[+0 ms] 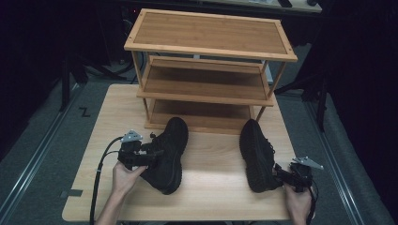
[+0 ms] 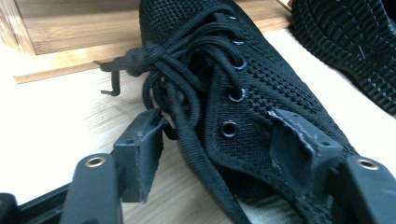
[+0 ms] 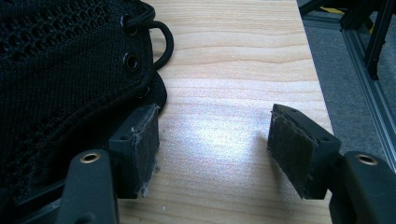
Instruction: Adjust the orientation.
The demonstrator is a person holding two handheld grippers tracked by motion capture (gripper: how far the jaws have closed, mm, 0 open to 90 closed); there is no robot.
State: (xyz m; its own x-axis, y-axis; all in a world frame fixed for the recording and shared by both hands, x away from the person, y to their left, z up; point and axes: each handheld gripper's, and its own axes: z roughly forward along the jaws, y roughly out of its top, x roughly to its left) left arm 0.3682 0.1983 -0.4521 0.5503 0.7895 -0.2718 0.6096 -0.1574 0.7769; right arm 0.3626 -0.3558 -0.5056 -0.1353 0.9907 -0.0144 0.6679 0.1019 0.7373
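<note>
Jaws spread on both grippers. Left gripper [image 1: 149, 153] straddling left shoe [image 1: 167, 154] at laces; right gripper [image 1: 283, 176] beside right shoe [image 1: 257, 153]. Both shoes on tabletop [image 1: 211, 154], before rack [image 1: 206, 70].

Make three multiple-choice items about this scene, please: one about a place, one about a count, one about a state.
1. Where does the wooden rack stand?
A. at the far side of the table
B. on the floor
C. between the hands

2. How many black shoes lie on the table?
A. one
B. two
C. three

3. How do the jaws of the left gripper stand?
A. shut on a lace
B. open around the shoe's collar
C. shut and empty

Answers: 1 A, the rack rises behind the left shoe and the right shoe. 2 B, the high view shows both. 3 B, the pads stand apart with the collar between them.
</note>
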